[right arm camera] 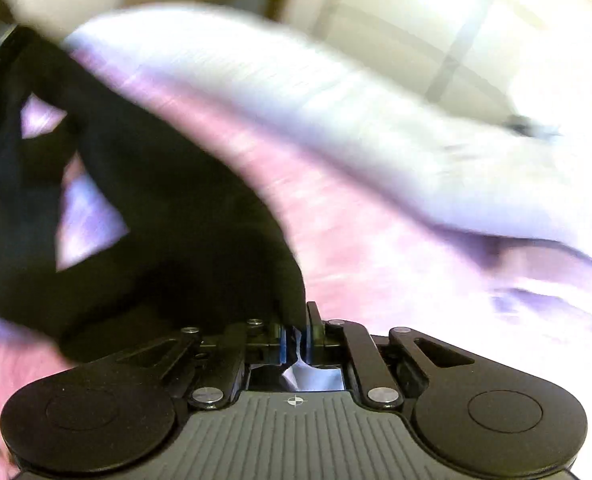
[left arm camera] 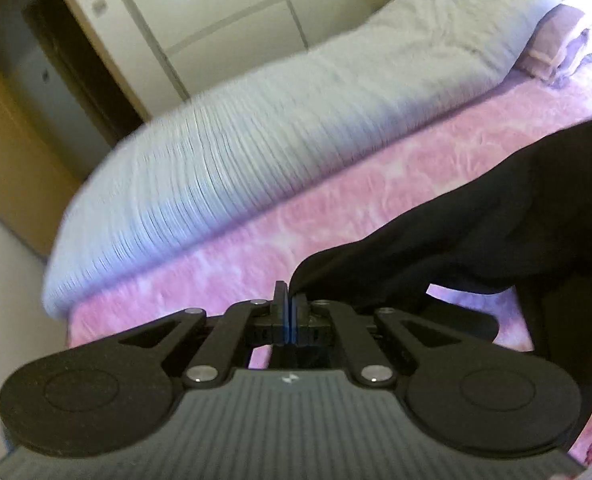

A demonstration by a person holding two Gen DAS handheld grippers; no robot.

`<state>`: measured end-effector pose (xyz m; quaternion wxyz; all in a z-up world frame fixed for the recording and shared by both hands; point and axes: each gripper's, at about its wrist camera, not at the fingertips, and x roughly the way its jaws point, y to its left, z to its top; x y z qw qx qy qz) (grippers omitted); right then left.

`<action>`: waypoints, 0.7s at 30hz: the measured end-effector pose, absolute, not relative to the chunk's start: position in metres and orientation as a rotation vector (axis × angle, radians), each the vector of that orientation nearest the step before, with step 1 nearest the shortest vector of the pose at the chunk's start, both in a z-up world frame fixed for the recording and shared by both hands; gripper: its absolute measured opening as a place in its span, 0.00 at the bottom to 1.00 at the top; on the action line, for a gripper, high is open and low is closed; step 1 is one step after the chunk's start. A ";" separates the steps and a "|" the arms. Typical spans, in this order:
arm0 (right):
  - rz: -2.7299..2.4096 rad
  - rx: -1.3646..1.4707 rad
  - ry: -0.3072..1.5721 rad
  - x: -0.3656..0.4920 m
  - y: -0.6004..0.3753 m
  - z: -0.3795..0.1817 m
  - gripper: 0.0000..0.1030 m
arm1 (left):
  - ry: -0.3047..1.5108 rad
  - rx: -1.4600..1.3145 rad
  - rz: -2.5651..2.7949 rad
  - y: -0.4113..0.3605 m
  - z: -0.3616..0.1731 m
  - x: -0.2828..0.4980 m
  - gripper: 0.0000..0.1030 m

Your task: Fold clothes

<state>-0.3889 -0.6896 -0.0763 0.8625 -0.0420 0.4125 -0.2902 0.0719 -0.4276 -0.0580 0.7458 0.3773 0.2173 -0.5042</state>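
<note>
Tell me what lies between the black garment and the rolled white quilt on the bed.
Only bare pink bedspread. In the left wrist view it runs as an open band between the black garment and the white quilt; nothing else lies on it.

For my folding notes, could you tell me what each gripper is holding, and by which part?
Both hold the black garment: the left gripper and right gripper are each shut on an edge of it, lifted off the pink bedspread.

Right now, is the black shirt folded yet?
Not yet. Done: both grippers have grabbed it. The left gripper and the right gripper are each shut on the black garment, which hangs lifted above the pink blanket. Left: all the folding.
</note>
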 end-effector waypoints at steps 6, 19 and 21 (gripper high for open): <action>-0.836 -0.125 0.679 -0.463 -0.616 0.048 0.06 | 0.314 0.773 -1.146 -0.343 0.030 0.046 0.01; -0.967 -0.104 0.435 -0.545 -0.516 0.235 0.06 | 0.220 0.765 -1.182 -0.306 0.187 0.049 0.01; -0.954 -0.098 0.477 -0.525 -0.551 0.230 0.06 | 0.257 0.789 -1.184 -0.349 0.166 0.061 0.02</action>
